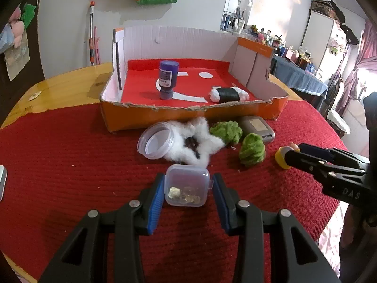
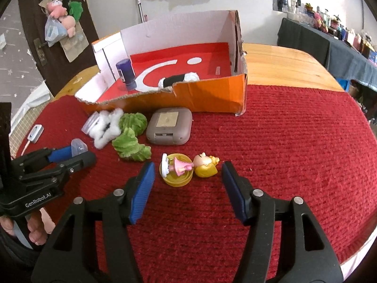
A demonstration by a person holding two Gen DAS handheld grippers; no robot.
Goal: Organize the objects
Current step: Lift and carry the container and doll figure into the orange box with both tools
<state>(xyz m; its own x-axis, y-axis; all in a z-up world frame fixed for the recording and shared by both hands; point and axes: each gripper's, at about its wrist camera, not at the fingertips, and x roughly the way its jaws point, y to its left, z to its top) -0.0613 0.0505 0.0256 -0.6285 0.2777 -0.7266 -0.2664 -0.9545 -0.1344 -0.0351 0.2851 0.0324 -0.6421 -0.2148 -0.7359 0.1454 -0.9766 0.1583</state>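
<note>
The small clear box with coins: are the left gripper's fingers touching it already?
Apart. The left wrist view shows red cloth between each blue finger and the small clear box; the left gripper is open around it.

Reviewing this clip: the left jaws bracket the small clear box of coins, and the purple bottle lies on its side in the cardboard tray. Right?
Not quite. The purple bottle stands upright in the cardboard tray, as the left wrist view shows. The left gripper does bracket the small clear box, jaws open.

Black plastic grippers, ribbed blue fingers (image 2: 142, 189), silver rivets, "GenRobot.AI" lettering.
</note>
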